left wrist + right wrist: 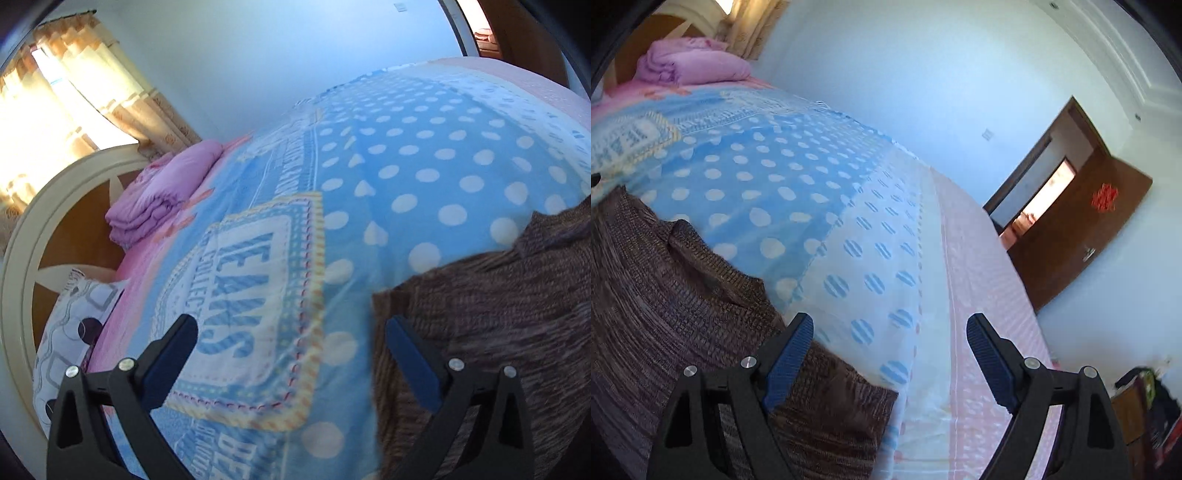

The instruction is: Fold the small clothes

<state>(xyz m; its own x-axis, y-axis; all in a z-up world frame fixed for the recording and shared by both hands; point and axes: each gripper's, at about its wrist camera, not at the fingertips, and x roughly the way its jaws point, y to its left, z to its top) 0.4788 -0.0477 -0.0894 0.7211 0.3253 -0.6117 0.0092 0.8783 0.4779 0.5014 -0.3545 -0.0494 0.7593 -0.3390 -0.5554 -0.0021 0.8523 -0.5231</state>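
Inspection of the bed surface. A brown knitted garment (498,314) lies flat on a blue blanket with white polka dots (424,155), at the near side of the bed. In the left wrist view it fills the lower right; in the right wrist view the same garment (665,295) fills the lower left, so it lies between the two grippers.

Orientation: the knit ribs run across the garment, and its visible body extends from the near edge of both views toward the middle of the blanket. A narrower folded flap (709,258) lies on top and runs diagonally across the body. Which end is the collar or hem cannot be told, and the full long axis cannot be fixed, as the garment is cut off by the frame edges.

Left gripper (291,332): jaws spread wide, nothing between them; the blue-padded right finger (410,354) shows in front of the garment's left edge, but contact cannot be confirmed.

Right gripper (890,332): jaws wide apart, holding nothing; its left finger (790,354) shows in front of the garment's right corner, the other over pale sheet.

Background: folded purple quilt (162,192) and patterned pillow (74,332) by the headboard (22,236); curtains (110,81); brown door (1082,236) standing ajar.
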